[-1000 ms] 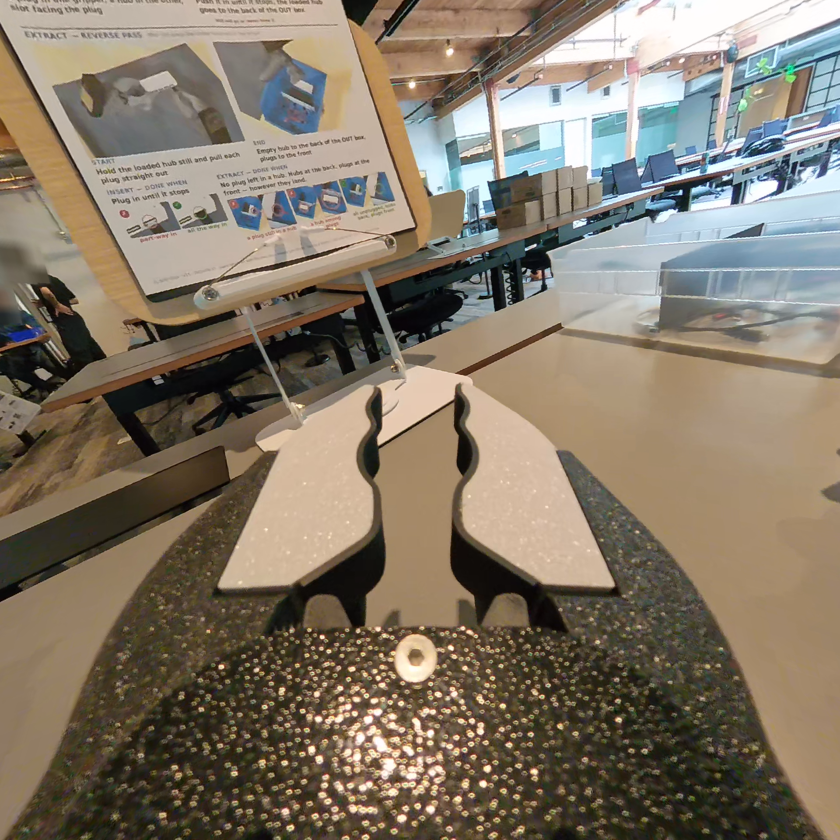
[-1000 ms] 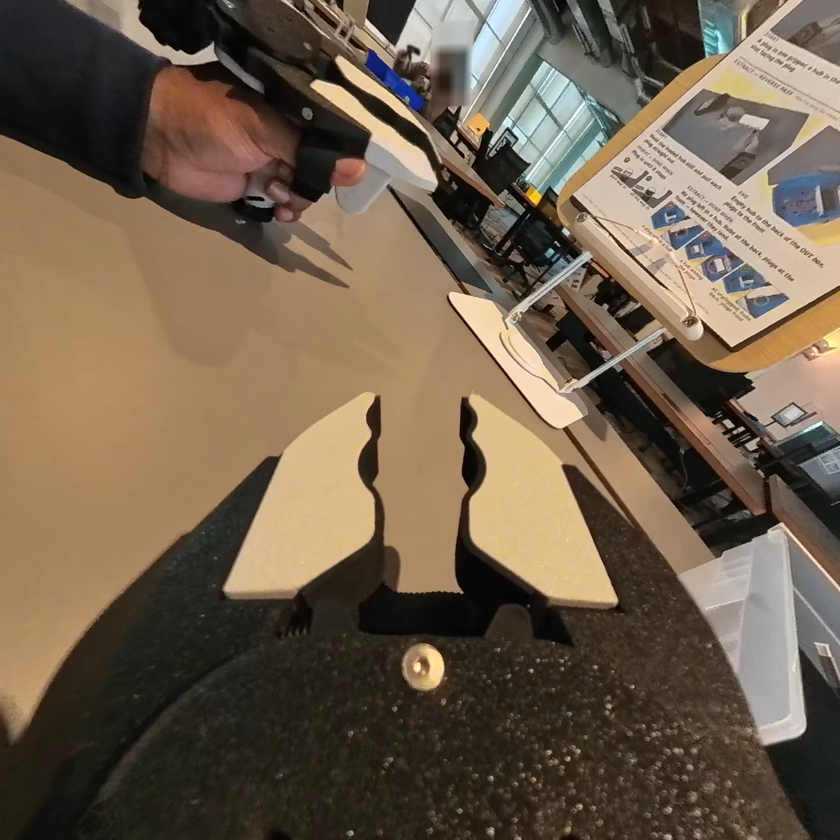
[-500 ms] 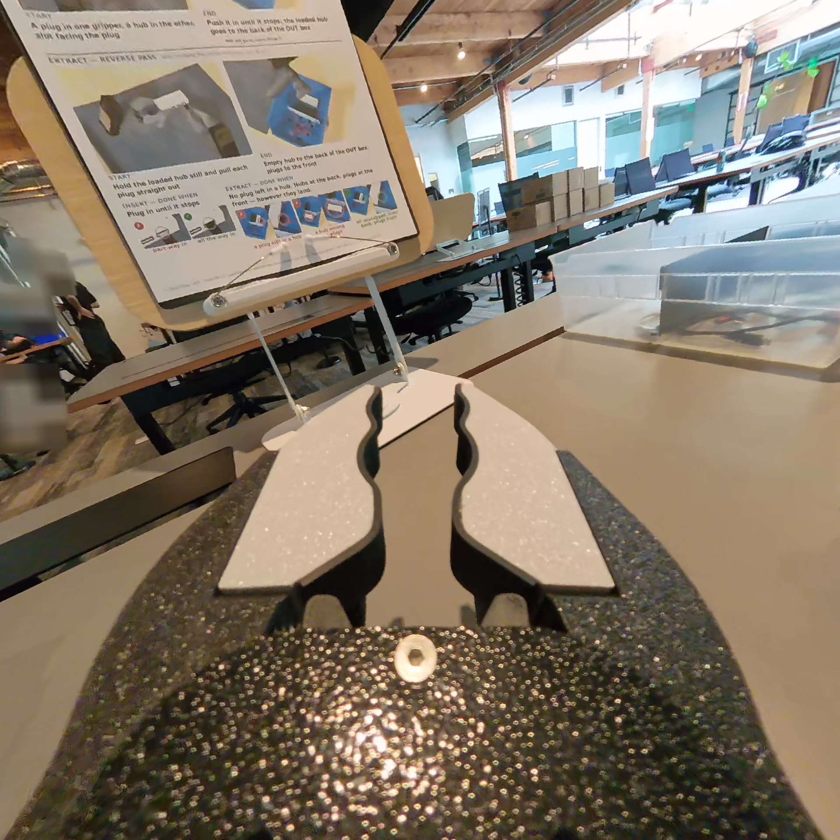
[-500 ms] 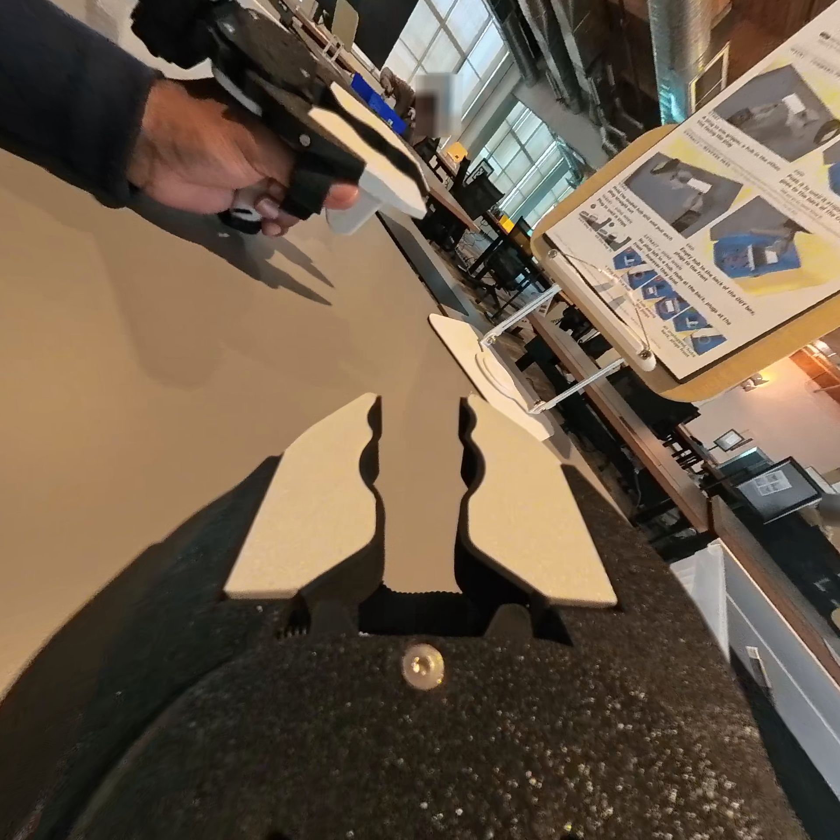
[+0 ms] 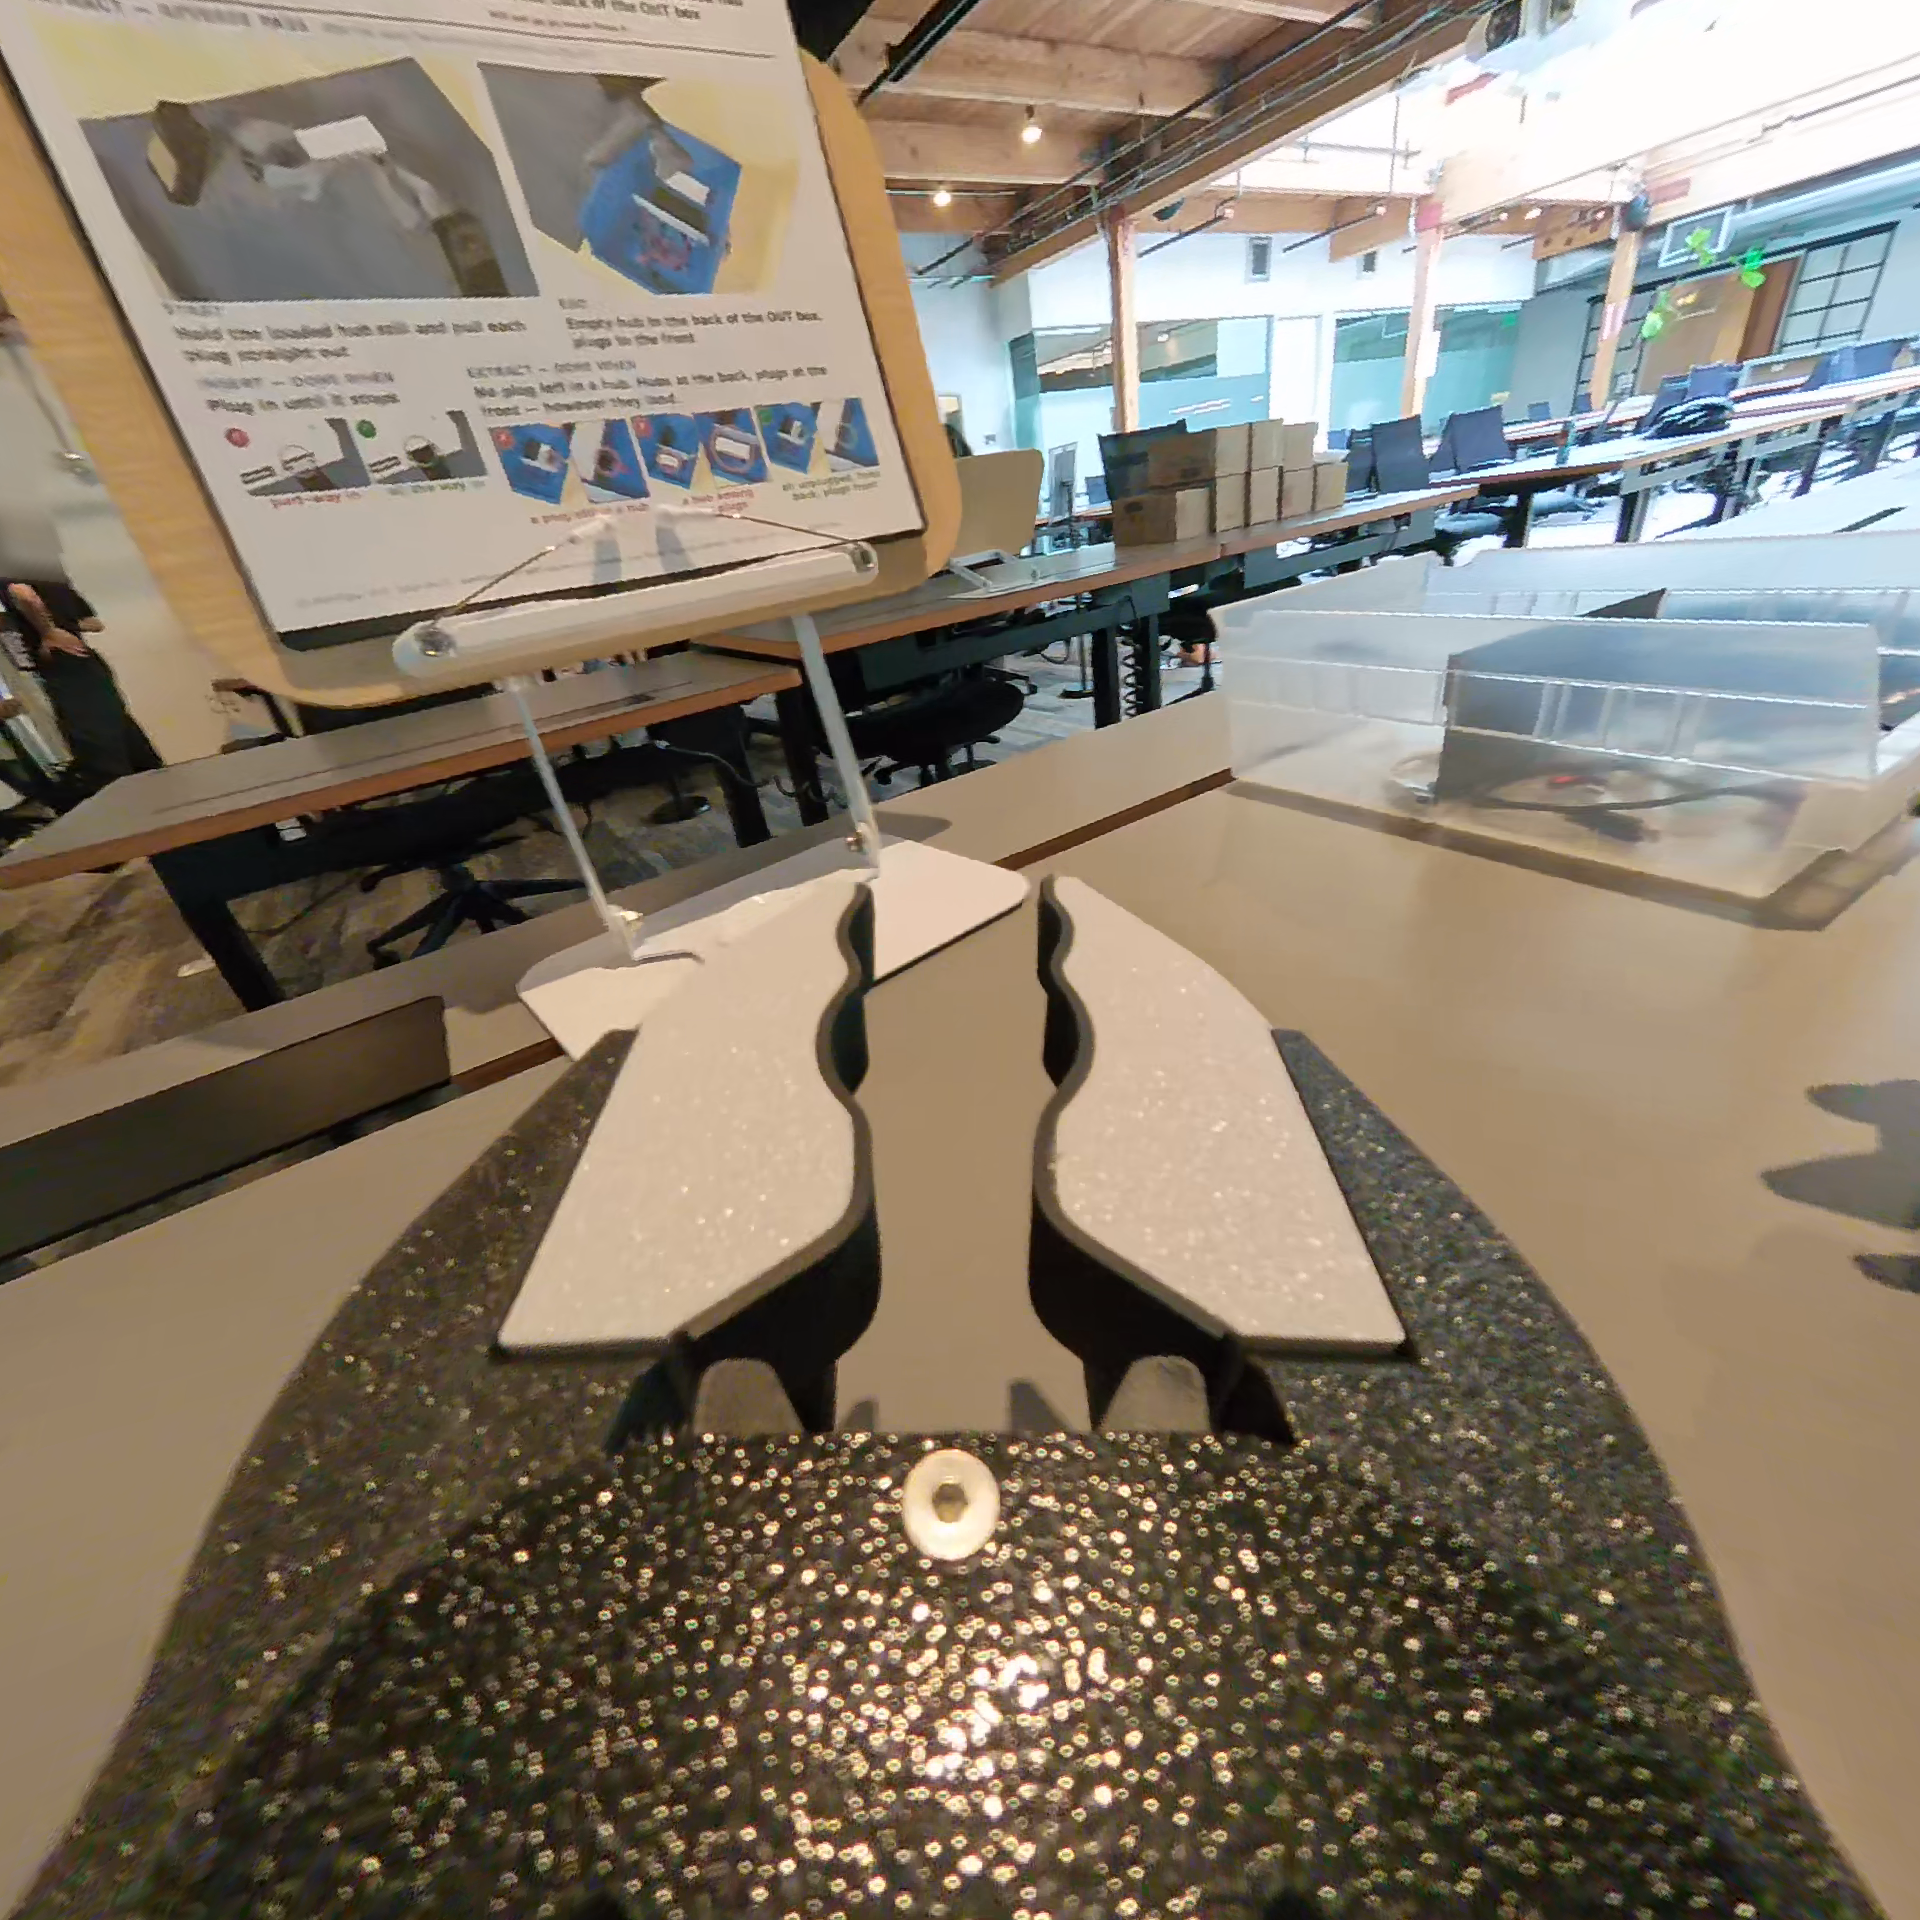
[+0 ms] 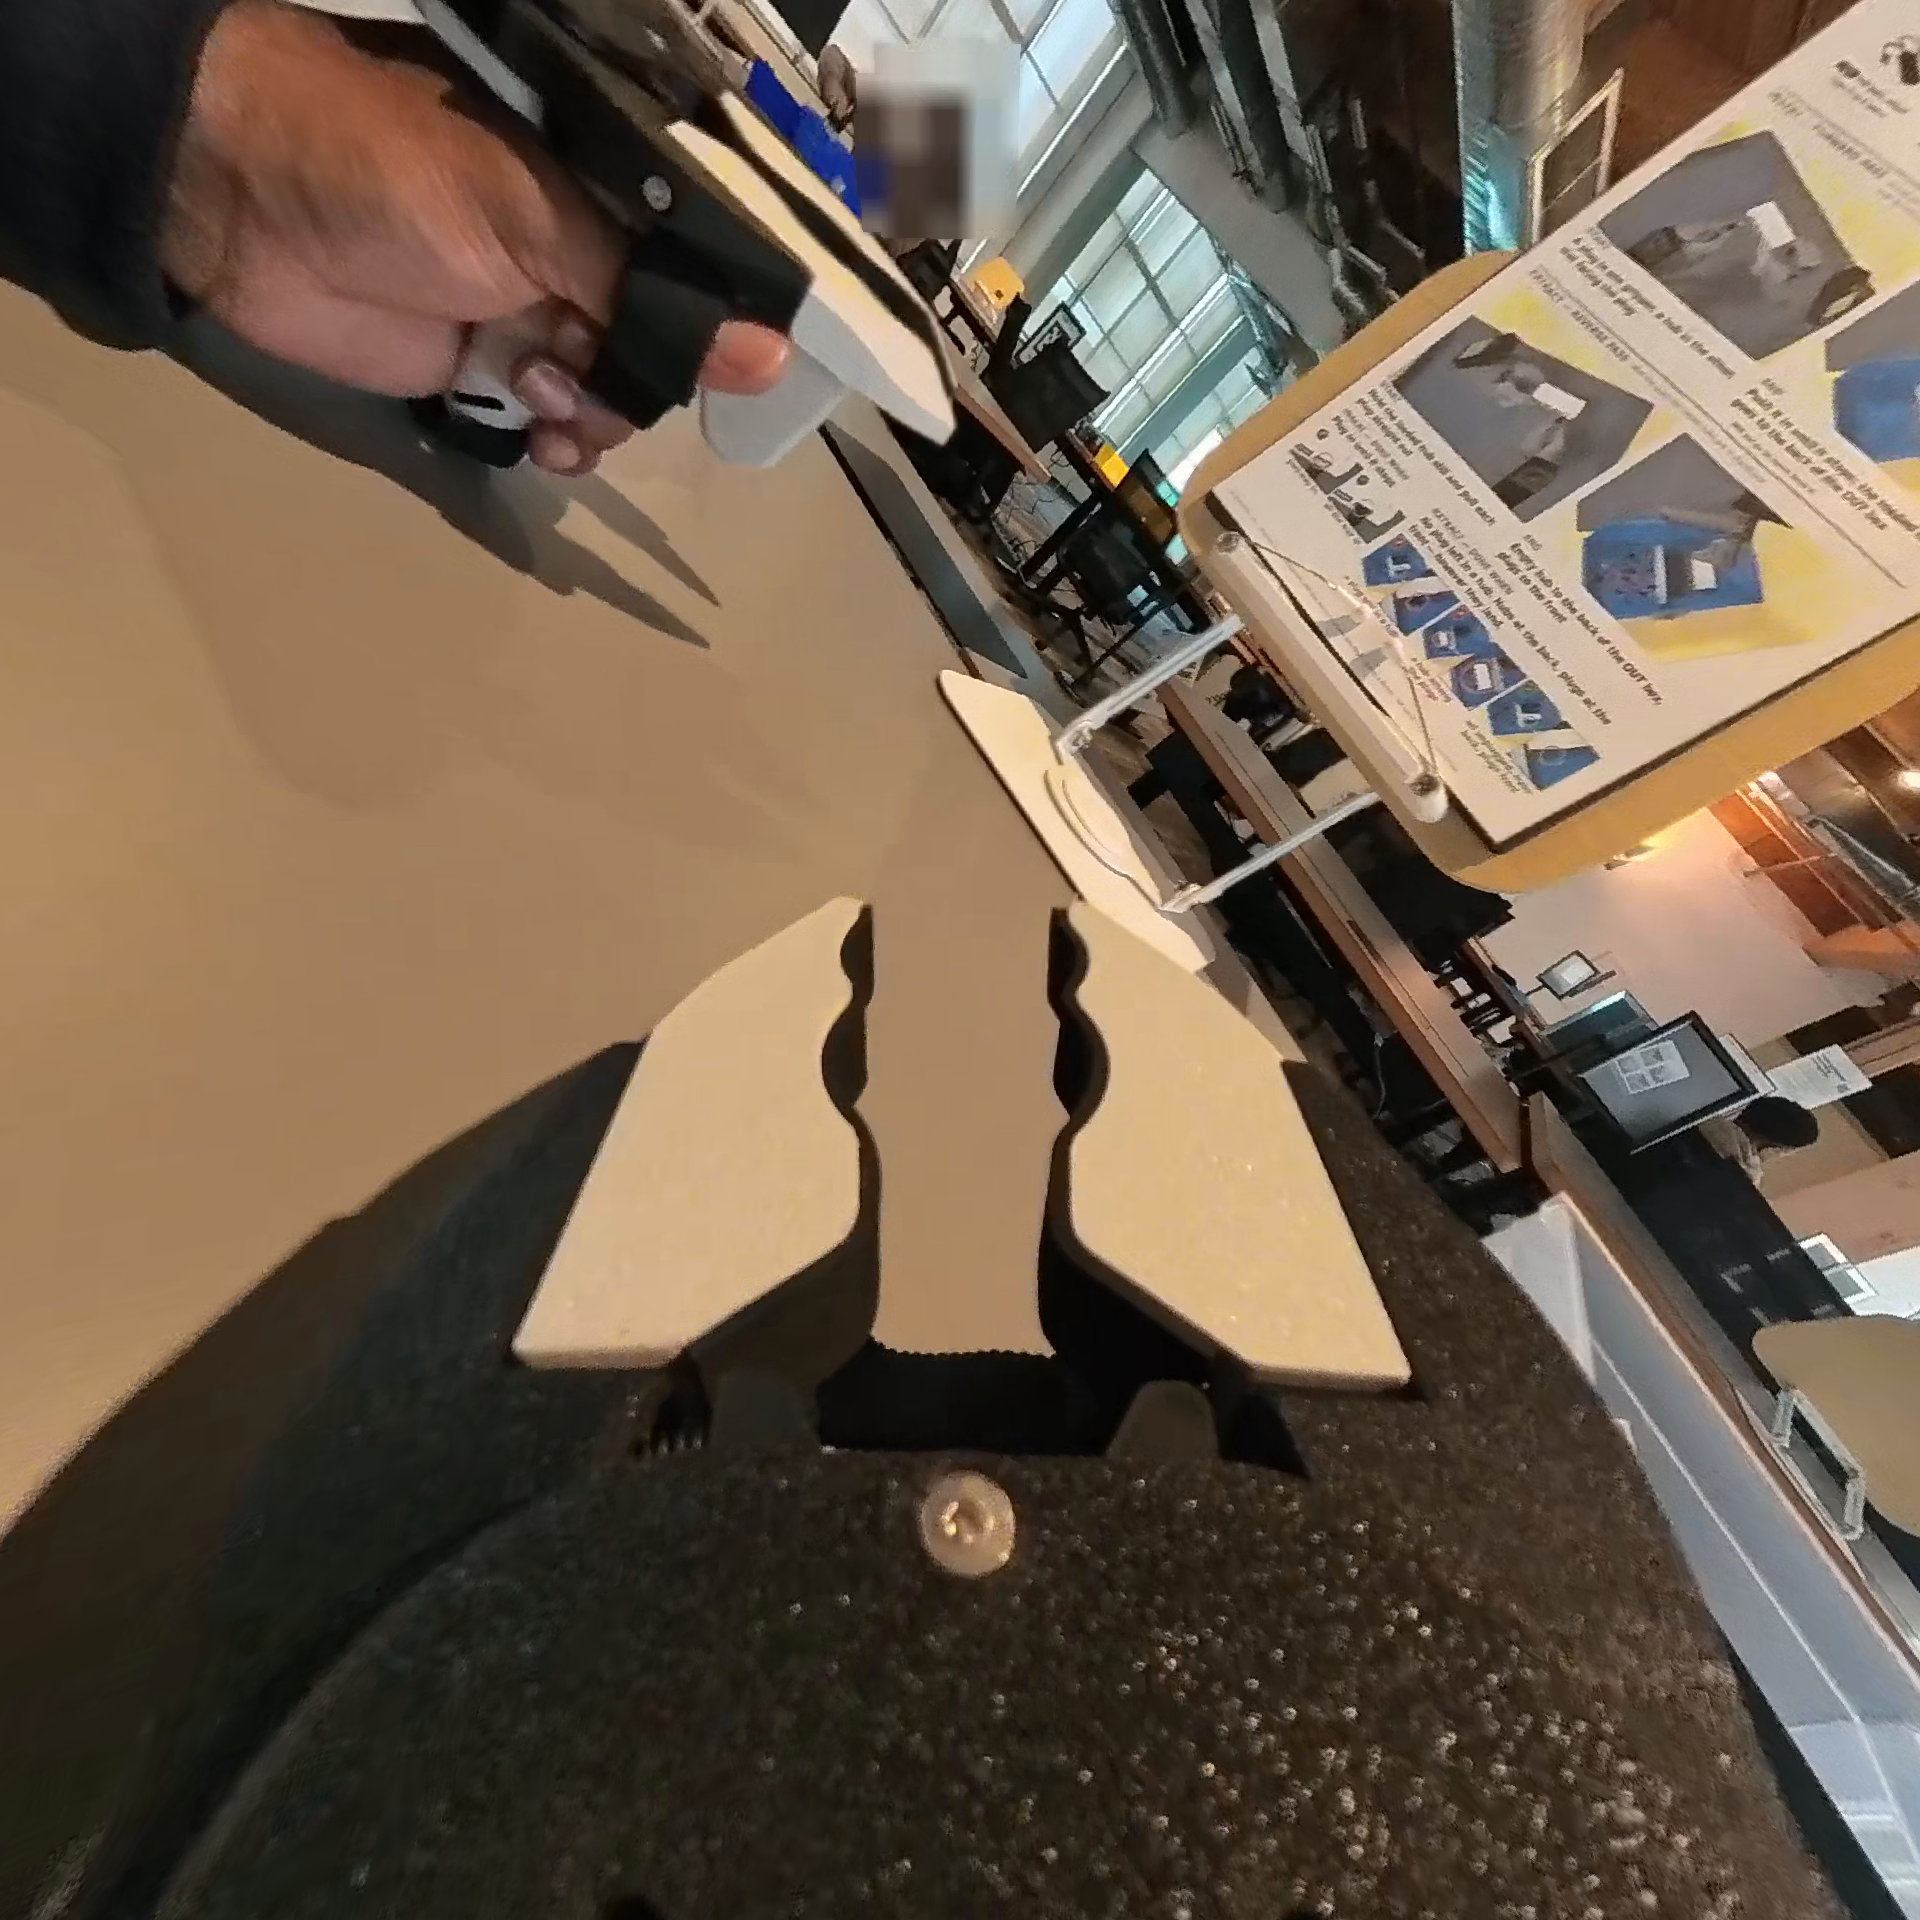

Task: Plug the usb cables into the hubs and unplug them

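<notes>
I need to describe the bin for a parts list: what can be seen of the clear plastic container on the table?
The clear plastic container is a frosted, translucent rectangular bin with low walls and inner dividers that form compartments. It sits flat on the grey table near its far edge, to the right of the instruction stand. A dark cable lies coiled inside on its floor, beside a darker block seen dimly through the walls. Nothing grips or touches it from outside.

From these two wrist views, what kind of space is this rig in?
Most likely an open-plan office used for data collection: rows of desks with office chairs under exposed wooden ceiling beams, stacked cardboard boxes, and an instruction sheet on a stand on the grey table.
</notes>
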### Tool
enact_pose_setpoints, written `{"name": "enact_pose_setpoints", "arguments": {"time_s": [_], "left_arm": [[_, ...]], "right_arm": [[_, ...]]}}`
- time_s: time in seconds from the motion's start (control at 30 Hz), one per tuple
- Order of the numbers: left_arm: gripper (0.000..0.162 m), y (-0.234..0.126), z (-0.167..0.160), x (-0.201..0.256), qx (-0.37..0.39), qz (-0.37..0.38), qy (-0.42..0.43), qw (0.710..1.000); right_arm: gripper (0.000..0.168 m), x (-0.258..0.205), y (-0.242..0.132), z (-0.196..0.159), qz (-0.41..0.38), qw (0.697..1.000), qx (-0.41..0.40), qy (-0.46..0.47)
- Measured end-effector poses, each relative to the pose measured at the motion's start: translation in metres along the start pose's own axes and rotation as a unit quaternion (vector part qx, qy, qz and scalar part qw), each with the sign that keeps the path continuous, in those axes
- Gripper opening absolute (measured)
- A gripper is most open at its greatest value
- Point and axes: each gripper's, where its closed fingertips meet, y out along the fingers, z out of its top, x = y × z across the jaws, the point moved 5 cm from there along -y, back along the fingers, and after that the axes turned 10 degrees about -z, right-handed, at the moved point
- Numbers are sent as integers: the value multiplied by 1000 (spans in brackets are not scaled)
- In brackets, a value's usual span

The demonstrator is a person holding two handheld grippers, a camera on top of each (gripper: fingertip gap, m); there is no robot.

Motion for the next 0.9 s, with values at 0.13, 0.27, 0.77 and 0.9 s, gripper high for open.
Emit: {"name": "enact_pose_setpoints", "arguments": {"time_s": [0.13,0.27,0.77,0.9], "left_arm": [[29,6,1,22,-7,-45,22,999],[29,8,2,51,-10,-92,56,994],[29,6,13,57,-6,-72,102,992],[29,6,10,53,-7,-69,82,994]], "right_arm": [[32,-10,2,0,23,1000,-7,1],[31,-15,3,-1,30,999,-16,6],[30,-8,-10,7,-11,999,-8,-37],[30,-4,-10,0,-38,996,-29,-73]]}}
